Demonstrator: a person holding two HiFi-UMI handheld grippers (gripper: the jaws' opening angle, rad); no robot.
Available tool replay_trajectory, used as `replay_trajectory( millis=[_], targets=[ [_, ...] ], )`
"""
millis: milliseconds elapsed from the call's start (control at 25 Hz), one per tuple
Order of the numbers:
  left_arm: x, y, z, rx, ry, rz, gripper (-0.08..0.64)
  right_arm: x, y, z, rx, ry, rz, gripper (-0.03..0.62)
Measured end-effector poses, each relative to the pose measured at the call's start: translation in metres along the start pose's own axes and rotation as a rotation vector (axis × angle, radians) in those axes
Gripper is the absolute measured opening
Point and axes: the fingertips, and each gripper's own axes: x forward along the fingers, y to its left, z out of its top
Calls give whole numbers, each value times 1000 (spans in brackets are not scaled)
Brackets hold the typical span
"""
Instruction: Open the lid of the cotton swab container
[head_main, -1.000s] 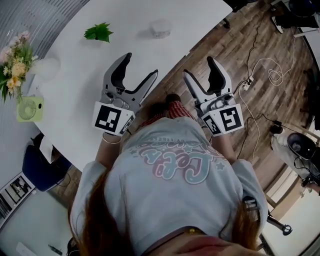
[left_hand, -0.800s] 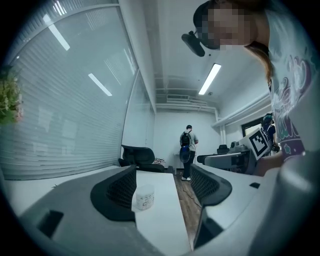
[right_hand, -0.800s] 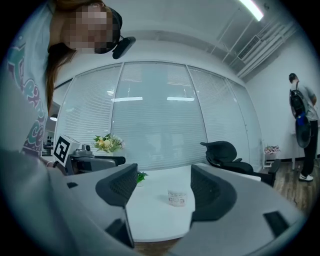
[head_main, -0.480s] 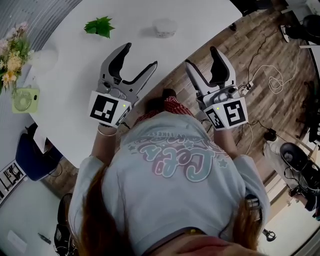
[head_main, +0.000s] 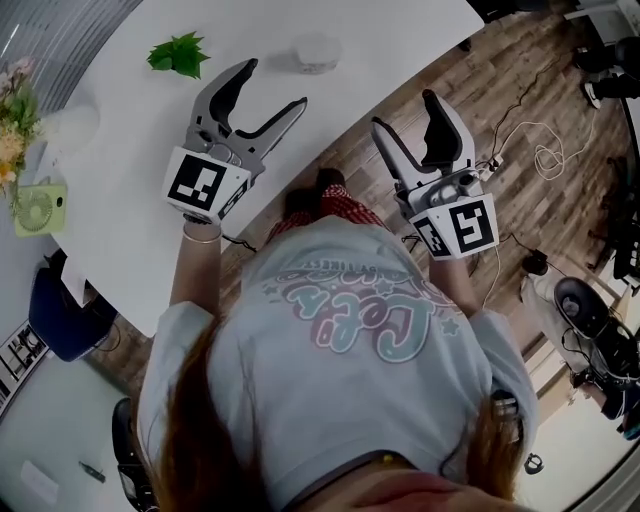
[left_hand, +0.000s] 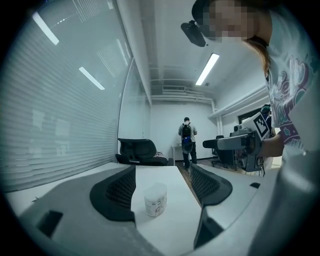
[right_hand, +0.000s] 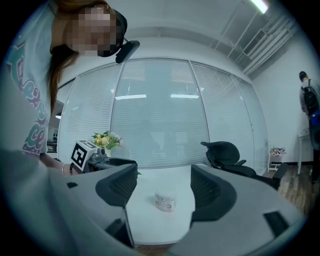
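Reaching toward the cotton swab container (head_main: 317, 52) with both tools spread wide.
Stands upright on the white table (head_main: 130, 200), lid seemingly on, touched by nothing. Near it, on the person's side and over the tabletop, hangs the left gripper (head_main: 270, 88), jaws apart and empty. Farther from it, past the table's edge above the wood floor (head_main: 520, 80), hangs the right gripper (head_main: 404, 112), likewise parted and empty. Well left of it lies a green leaf sprig (head_main: 178, 56).

A green leaf sprig (head_main: 177, 55) and a small green fan (head_main: 38, 208) are being carried by the white counter (head_main: 120, 245), well apart.
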Motion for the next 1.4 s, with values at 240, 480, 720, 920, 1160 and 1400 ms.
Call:
replay_trajectory(
  millis=[240,480,720,920,1160,1400],
  targets=[
    [28,8,-20,25,53,-59,319,0,-25,-1,-4,11,-34,321],
    [51,12,-44,35,115,-128,319,4,-33,-7,4,23,-39,321],
    [70,20,-74,37,182,-164,319,7,-41,-9,6,33,-49,321],
    [84,23,-94,56,230,-204,319,9,-46,-10,6,43,-53,321],
    [100,25,-112,63,281,-243,319,9,-48,-11,3,50,-58,321],
    [110,23,-125,89,322,-276,319,6,-55,-14,2,63,-79,321]
  ],
)
